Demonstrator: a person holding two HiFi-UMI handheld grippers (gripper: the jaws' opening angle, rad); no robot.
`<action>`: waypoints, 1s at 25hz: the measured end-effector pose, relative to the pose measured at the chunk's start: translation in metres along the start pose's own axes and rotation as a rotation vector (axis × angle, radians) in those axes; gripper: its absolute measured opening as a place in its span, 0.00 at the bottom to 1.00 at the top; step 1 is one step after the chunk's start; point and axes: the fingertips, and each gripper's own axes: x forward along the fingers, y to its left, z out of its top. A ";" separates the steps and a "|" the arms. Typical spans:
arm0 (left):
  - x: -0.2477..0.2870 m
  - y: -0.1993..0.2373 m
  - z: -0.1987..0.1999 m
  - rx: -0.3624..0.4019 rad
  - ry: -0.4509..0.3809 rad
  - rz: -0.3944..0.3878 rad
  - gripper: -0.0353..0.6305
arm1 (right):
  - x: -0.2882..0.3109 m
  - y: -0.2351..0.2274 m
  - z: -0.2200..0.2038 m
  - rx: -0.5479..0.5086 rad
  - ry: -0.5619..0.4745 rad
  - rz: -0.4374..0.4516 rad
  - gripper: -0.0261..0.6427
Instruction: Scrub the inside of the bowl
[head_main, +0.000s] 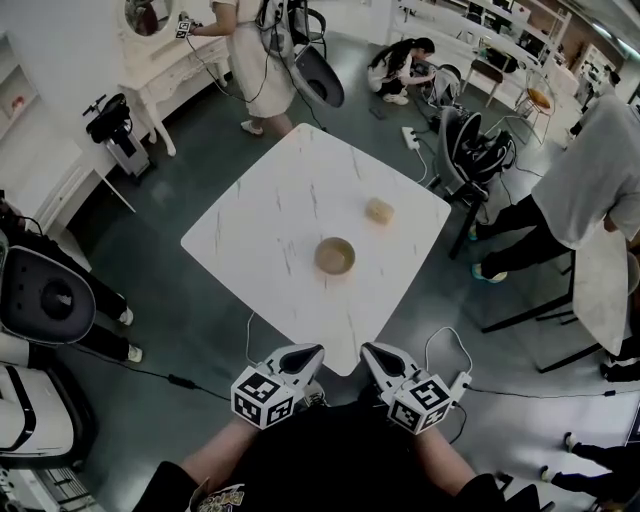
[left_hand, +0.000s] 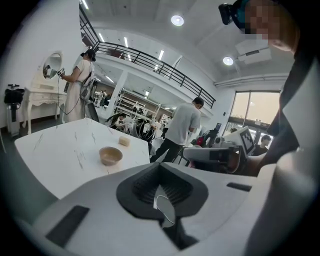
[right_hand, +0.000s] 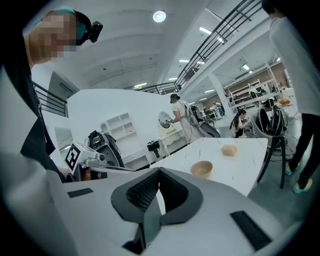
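A tan bowl stands upright near the middle of the white marble table. A beige sponge lies beyond it to the right. Both grippers hang close to my body, below the table's near corner. My left gripper is shut with nothing in it, and so is my right gripper. The left gripper view shows the bowl and sponge far ahead over its closed jaws. From the right gripper view the bowl and sponge also sit well ahead.
Dark chairs stand at the table's far right. A person in a grey shirt stands right, another person at the back by a white vanity. A white machine is left. Cables trail over the grey floor.
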 end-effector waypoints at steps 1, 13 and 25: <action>0.000 0.000 0.000 0.001 -0.001 0.000 0.06 | -0.001 0.000 0.000 0.003 -0.001 -0.002 0.07; -0.012 0.013 -0.003 -0.021 -0.012 0.018 0.06 | 0.005 0.009 0.005 -0.026 -0.004 0.014 0.07; 0.008 0.038 0.000 -0.074 -0.013 0.080 0.06 | 0.020 -0.030 0.017 -0.064 0.028 0.017 0.07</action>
